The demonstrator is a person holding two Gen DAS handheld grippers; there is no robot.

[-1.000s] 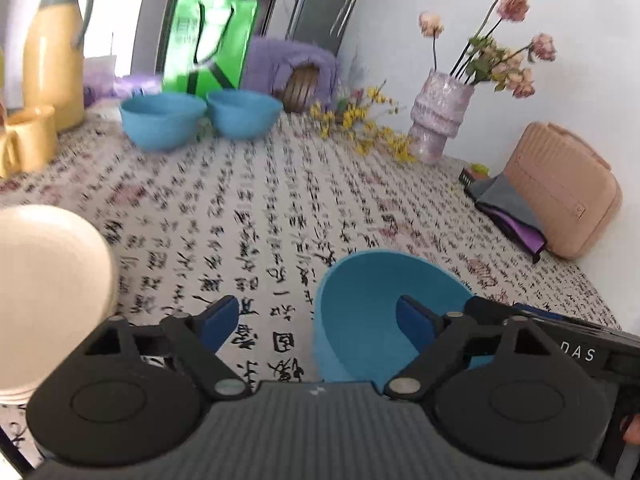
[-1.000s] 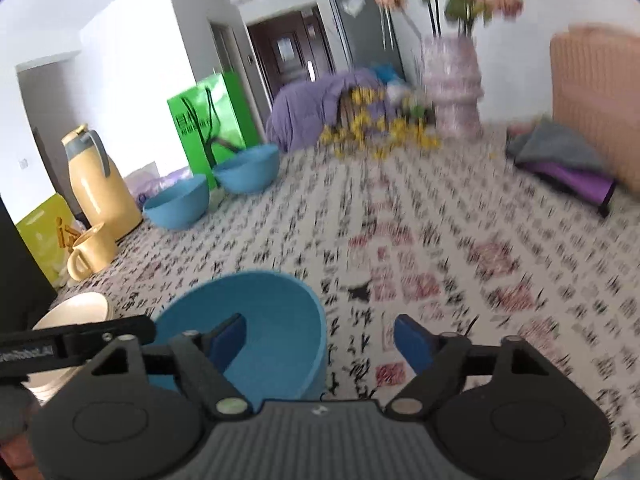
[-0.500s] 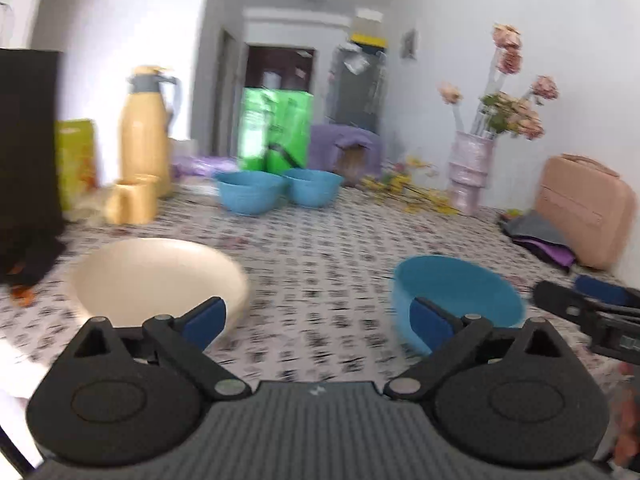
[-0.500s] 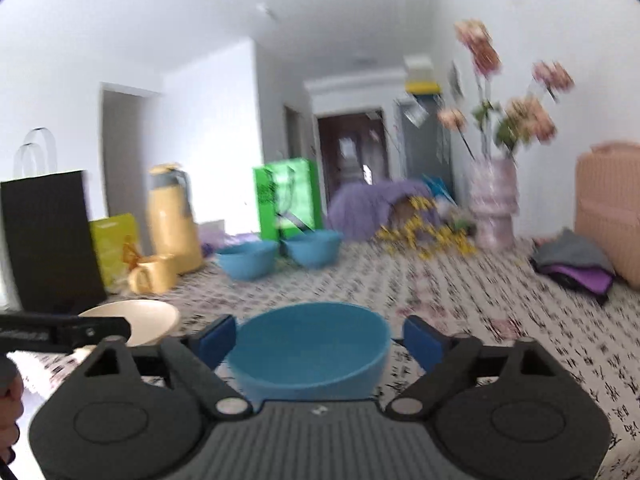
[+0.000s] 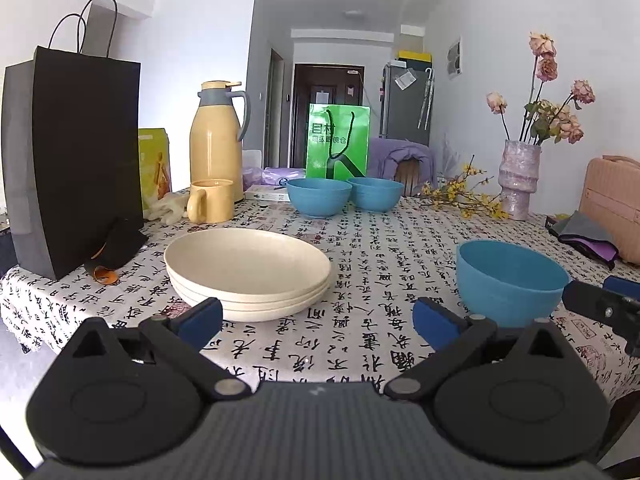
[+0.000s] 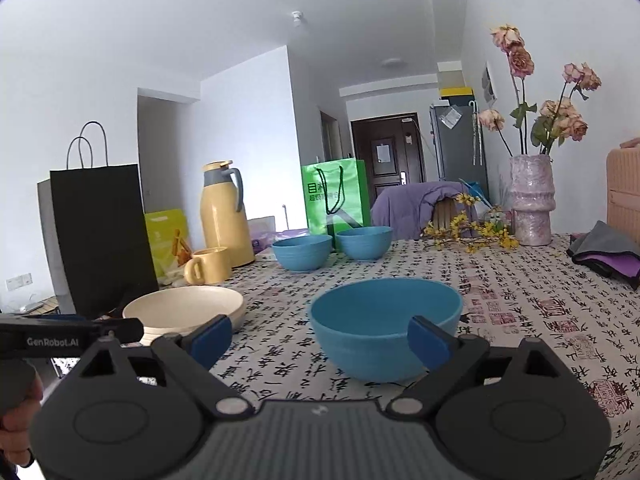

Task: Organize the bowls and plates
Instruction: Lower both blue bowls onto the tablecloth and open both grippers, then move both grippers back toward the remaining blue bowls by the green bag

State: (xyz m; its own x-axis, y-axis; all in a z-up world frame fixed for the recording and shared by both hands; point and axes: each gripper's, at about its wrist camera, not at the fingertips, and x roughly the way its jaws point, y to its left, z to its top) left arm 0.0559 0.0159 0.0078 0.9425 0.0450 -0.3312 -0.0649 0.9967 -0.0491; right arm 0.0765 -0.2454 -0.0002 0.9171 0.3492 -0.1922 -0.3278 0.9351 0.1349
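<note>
Blue bowl [image 6: 386, 332] sits alone on the near part of the desk [image 5: 360, 240], directly ahead of the right gripper [image 6: 320, 338], whose jaws stand wide apart and hold nothing. To its left, well apart from it, lies the stack of cream plates [image 5: 248, 270], three by the look of the rims, just ahead of the left gripper [image 5: 316, 316], whose jaws are likewise apart and empty. Two more blue bowls [image 5: 344, 196] stand side by side at the far end of the desk, near the green shopping bag [image 5: 338, 146].

The likely job is to bring the near bowl to its two mates and nest them. The risks, as I judge them: the bowl's wall is smooth and sloped, so jaws closing on the rim at a slant could squeeze it out sideways or tip it. The patterned tablecloth [image 6: 520, 300] may bunch if the bowl is pushed instead of lifted. On the way across, the yellow mug [image 5: 212, 200], the yellow thermos jug [image 5: 216, 136] and the black paper bag [image 5: 76, 160] crowd the left side, and the vase of dried roses [image 5: 520, 178] on the right looks top-heavy; a wide swing could knock any of them.
</note>
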